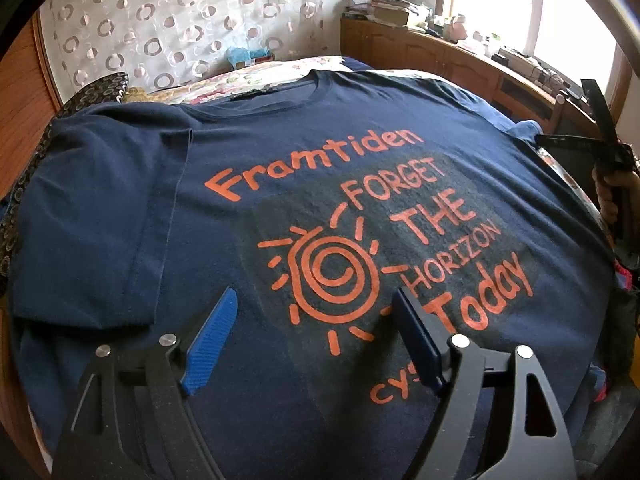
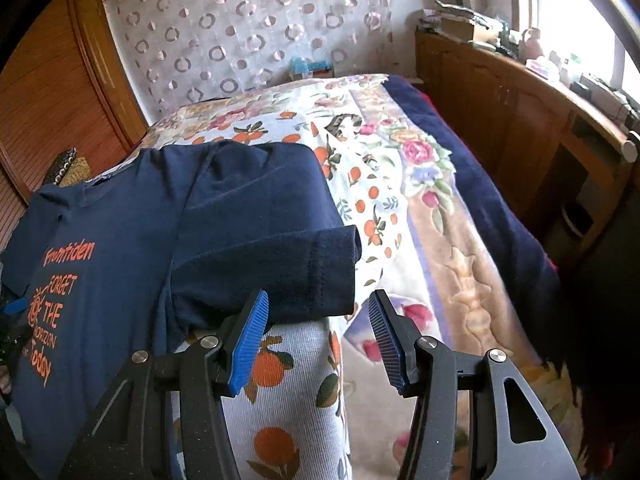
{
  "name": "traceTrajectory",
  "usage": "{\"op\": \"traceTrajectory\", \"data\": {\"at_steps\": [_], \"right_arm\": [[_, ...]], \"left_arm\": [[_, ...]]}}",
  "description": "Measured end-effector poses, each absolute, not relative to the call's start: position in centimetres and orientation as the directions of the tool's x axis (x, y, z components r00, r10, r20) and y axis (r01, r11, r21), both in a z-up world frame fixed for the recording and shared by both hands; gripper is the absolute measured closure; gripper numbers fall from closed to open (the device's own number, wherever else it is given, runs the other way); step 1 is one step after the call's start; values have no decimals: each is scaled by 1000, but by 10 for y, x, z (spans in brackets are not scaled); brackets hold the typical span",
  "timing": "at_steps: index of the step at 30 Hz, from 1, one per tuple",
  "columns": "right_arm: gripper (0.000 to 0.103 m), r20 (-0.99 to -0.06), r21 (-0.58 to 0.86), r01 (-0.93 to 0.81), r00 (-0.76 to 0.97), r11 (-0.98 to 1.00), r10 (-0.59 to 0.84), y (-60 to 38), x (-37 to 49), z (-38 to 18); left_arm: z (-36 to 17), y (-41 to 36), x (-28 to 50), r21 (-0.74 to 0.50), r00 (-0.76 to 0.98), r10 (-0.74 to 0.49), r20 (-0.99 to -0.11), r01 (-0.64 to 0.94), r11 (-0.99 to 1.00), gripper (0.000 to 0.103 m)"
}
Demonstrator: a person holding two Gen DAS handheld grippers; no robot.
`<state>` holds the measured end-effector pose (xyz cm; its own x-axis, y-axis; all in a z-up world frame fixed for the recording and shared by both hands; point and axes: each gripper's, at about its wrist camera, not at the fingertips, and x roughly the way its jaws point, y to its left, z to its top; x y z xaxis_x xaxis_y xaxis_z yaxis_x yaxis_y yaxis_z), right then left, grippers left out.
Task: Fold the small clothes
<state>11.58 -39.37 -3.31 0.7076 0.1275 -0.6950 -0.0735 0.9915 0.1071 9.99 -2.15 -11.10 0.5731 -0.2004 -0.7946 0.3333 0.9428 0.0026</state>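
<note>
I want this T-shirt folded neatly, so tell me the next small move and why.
Probably bring the right gripper forward and close it on the sleeve. The T-shirt lies flat, print up, on the bed cover, both grippers hold nothing, and that sleeve's cuff sits just ahead of the open jaws.

The navy T-shirt [image 1: 120, 208] carries orange print: "Framtiden", "FORGET THE HORIZON Today", and below it letters beginning "cy", the rest hidden.

Daylight floods from the blown-out window [image 1: 560, 20] (upper right); fisheye edges bend darkly.
</note>
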Motion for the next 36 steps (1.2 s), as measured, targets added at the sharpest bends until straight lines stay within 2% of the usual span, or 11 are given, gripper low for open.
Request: {"op": "traceTrajectory", "data": {"at_steps": [3, 5, 7, 11, 18, 24, 30, 31, 32, 34, 36], "right_arm": [[51, -703, 115, -90, 697, 989, 145, -396, 122, -32], [70, -700, 110, -108, 697, 988, 154, -396, 123, -30], [83, -689, 75, -119, 712, 990, 137, -393, 124, -27], [90, -640, -2, -154, 759, 988, 117, -375, 118, -13], [91, -561, -21, -301, 793, 953, 238, -321, 100, 8], [91, -631, -10, -416, 708, 909, 317, -281, 94, -21], [91, -663, 3, -424, 677, 906, 319, -286, 91, -40], [90, -664, 4, -417, 678, 909, 314, -289, 90, -41], [83, -666, 5, -411, 679, 912, 310, -288, 91, -38], [77, -659, 8, -396, 688, 918, 303, -291, 87, -34], [74, -646, 15, -388, 700, 922, 305, -293, 78, -29]], "left_arm": [[-111, -21, 100, 2, 574, -200, -794, 332, 943, 22], [-111, -21, 100, 2, 574, -200, -794, 332, 943, 22], [-111, -21, 100, 3, 575, -199, -794, 331, 944, 22], [-111, -21, 100, 3, 576, -199, -793, 330, 944, 22], [-109, -20, 100, -7, 578, -210, -788, 333, 943, 22], [-91, -16, 100, -10, 632, -216, -745, 313, 950, 22], [-70, -17, 94, -38, 680, -238, -693, 295, 955, 22], [-66, -18, 91, -41, 690, -241, -682, 293, 955, 22], [-63, -19, 89, -42, 697, -242, -674, 292, 956, 22], [-58, -20, 85, -42, 714, -244, -656, 288, 957, 22], [-54, -22, 81, -43, 727, -247, -641, 287, 957, 22]]}}
